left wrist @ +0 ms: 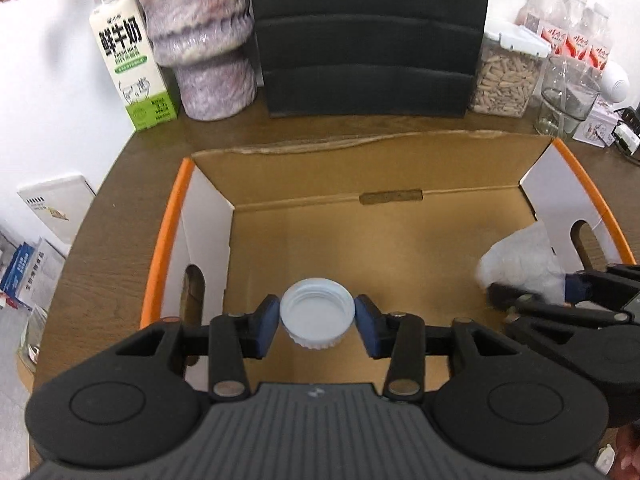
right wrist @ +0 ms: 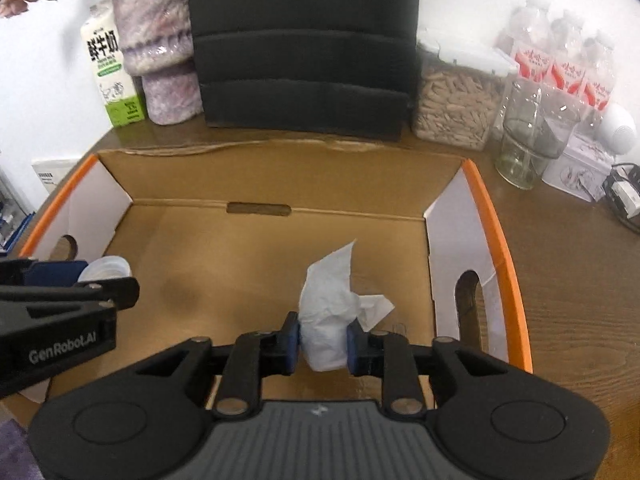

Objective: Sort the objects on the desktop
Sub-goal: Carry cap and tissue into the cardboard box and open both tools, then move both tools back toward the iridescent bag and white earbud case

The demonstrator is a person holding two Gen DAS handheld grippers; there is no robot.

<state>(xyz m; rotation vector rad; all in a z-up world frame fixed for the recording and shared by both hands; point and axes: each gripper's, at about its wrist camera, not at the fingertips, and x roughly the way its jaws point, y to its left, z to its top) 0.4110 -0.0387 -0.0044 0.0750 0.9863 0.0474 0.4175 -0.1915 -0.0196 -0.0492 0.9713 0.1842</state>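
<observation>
Ok, both tools are over the open cardboard box (left wrist: 400, 240) on the bench (left wrist: 112, 220), pointing steeply down into it.

Left tool (left wrist: 317, 318): jaws part-spread and looking released. The white bottle cap (left wrist: 316, 308) sits between the blue pads (left wrist: 267, 322), open side up and slightly tilted. Its rim sits right at both pad faces, with no visible squeeze. It is above the box floor, on the left half and at the near end.

Right tool (right wrist: 323, 342): same story, jaws part-spread. The crumpled white tissue (right wrist: 326, 308) stands between the pads, with its bulk just at the pad faces. One corner sticks up and away from the tool, and a flap spills off to the right. It is over the box's right half, near the side wall with the handle cutout (right wrist: 468, 292).

The two tools sit side by side without touching, and each shows at the edge of the other's view.

Behind the box are a milk carton (left wrist: 132, 68), a purple vase (left wrist: 204, 48), a black file tray (left wrist: 368, 40) and a jar of seeds (left wrist: 506, 76).
</observation>
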